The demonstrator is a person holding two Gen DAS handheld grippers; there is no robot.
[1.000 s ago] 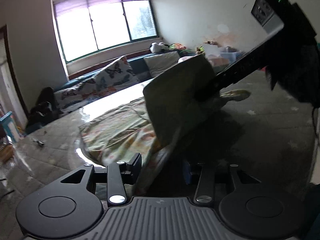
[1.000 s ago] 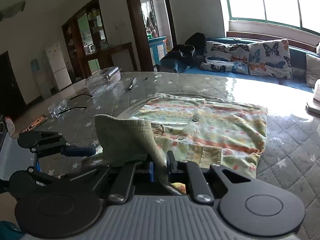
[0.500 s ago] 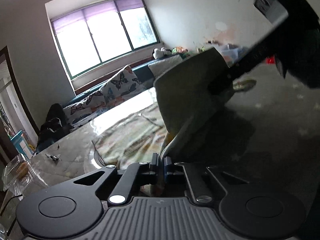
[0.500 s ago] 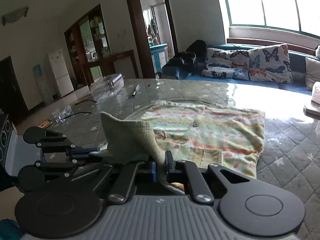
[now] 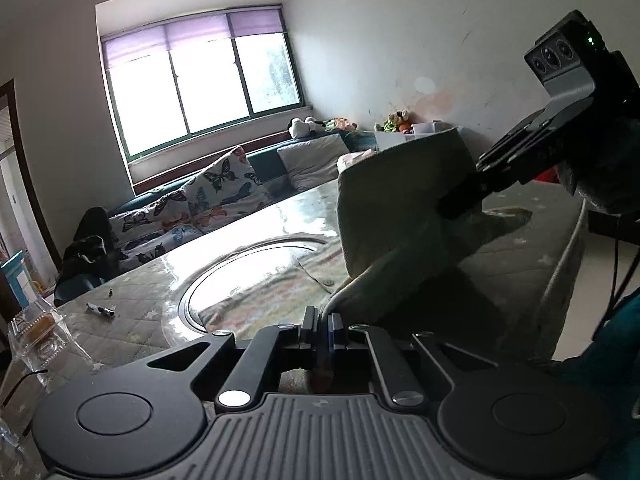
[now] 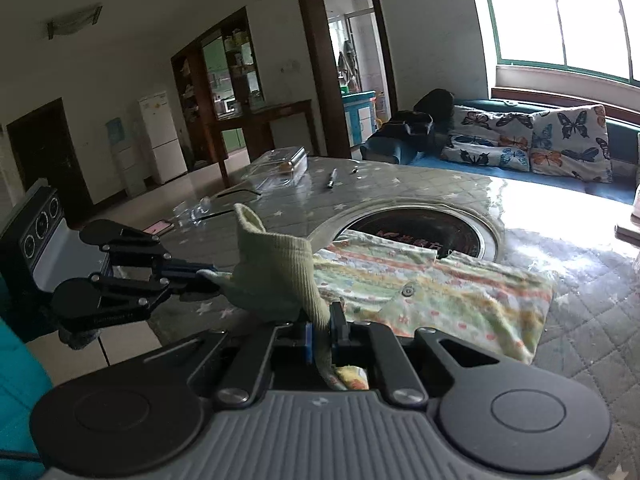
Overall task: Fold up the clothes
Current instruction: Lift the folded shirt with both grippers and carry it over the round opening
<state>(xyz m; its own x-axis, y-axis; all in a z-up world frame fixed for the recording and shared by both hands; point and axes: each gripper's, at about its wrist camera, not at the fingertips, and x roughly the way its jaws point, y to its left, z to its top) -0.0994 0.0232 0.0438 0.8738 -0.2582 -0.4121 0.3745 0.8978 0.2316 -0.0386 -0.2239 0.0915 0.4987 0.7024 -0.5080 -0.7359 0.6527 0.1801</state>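
Living room with a bright window, a teal sofa with butterfly-print cushions (image 6: 528, 136), and a table (image 6: 592, 320) under a grey quilted star-pattern cover with a round glass-rimmed inset (image 6: 416, 224) in the middle. Spread across the table, partly over the inset's near edge: a pale green children's garment with orange and yellow print and a snap button (image 6: 440, 292). Near edge of it raised off the table, with the ribbed pale green hem bunched upward between the two tools. Left gripper (image 5: 322, 326) with jaws pinched together on a fold of that cloth at the bottom of its own view; seen from the right wrist camera as a black linkage (image 6: 188, 272) biting the hem from the left. Right gripper (image 6: 320, 330) likewise clamped, jaws narrow, on the ribbed edge. Farther back on the table: a clear plastic box (image 6: 286, 162) and a dark pen (image 6: 331, 178), well apart from the garment.
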